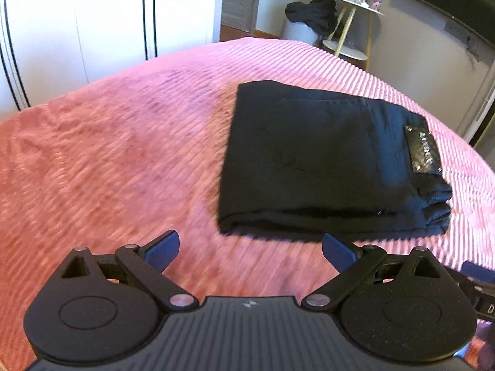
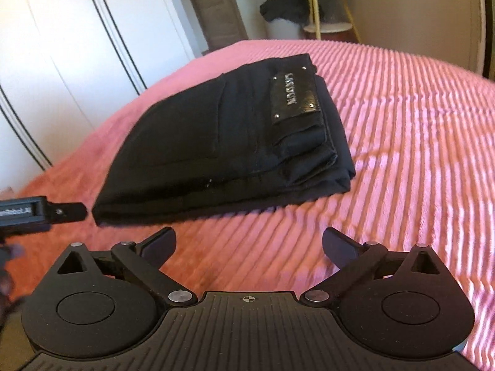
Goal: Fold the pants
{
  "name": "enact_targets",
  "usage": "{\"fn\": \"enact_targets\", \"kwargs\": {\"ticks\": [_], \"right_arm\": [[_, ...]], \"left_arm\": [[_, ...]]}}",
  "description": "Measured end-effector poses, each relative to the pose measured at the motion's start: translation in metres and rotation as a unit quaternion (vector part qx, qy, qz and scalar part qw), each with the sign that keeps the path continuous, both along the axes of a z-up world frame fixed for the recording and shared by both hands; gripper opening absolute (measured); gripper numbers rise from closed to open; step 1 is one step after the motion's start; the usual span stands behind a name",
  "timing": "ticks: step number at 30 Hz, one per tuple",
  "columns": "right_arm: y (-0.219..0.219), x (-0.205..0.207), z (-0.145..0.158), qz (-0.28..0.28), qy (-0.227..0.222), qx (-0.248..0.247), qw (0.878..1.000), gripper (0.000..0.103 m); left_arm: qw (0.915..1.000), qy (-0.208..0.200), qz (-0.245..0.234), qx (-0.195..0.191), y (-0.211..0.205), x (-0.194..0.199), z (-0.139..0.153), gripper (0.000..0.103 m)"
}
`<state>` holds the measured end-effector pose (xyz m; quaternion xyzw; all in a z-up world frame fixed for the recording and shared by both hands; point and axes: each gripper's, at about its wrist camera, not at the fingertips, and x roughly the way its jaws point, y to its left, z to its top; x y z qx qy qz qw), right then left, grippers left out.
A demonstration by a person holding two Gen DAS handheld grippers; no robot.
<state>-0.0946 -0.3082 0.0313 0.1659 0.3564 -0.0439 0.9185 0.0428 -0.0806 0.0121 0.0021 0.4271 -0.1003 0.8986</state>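
Black pants [image 1: 324,154] lie folded into a compact stack on the pink ribbed bedspread [image 1: 108,154], with a shiny black brand patch [image 1: 423,150] facing up at the waistband. My left gripper [image 1: 250,247] hovers open just in front of the stack's near edge, nothing between its blue pads. In the right wrist view the same pants [image 2: 222,145] lie ahead and slightly left. My right gripper [image 2: 249,242] stands wide open and empty, short of the stack. Part of the left gripper's body [image 2: 37,213] shows at the left edge of that view.
White wardrobe doors [image 1: 77,31] stand beyond the bed on the left. A small round side table [image 1: 355,21] with gold legs stands past the far edge, with dark clothing [image 1: 312,12] heaped beside it. Bare bedspread [image 2: 417,123] stretches to the right of the pants.
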Motion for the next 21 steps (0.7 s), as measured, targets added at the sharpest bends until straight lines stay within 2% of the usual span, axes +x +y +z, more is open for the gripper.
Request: {"fn": "enact_targets", "kwargs": {"ticks": [3,6,11,13,18,21], "right_arm": [[0.009,0.005,0.006,-0.015,0.01,-0.005,1.0,0.103],[0.013,0.003,0.009,-0.008,-0.003,-0.011,1.0,0.103],[0.033,0.002,0.011,0.018,-0.019,-0.111,0.994,0.103],[0.039,0.003,0.01,0.031,-0.02,-0.133,0.99,0.103],[0.037,0.009,0.003,0.042,-0.008,-0.115,0.992,0.103],[0.037,0.011,0.002,0.039,-0.011,-0.123,0.992,0.103]], "left_arm": [[1.0,0.0,0.001,-0.002,0.008,-0.006,0.002,0.099],[1.0,-0.007,-0.004,0.001,0.011,-0.009,0.004,0.099],[0.9998,-0.011,-0.019,0.004,0.008,-0.011,-0.001,0.099],[0.9995,-0.011,-0.03,0.003,0.004,-0.011,-0.003,0.099],[0.9991,-0.007,-0.034,0.023,-0.004,-0.01,-0.008,0.099],[0.9992,-0.001,-0.031,0.025,-0.004,-0.008,-0.01,0.099]]}}
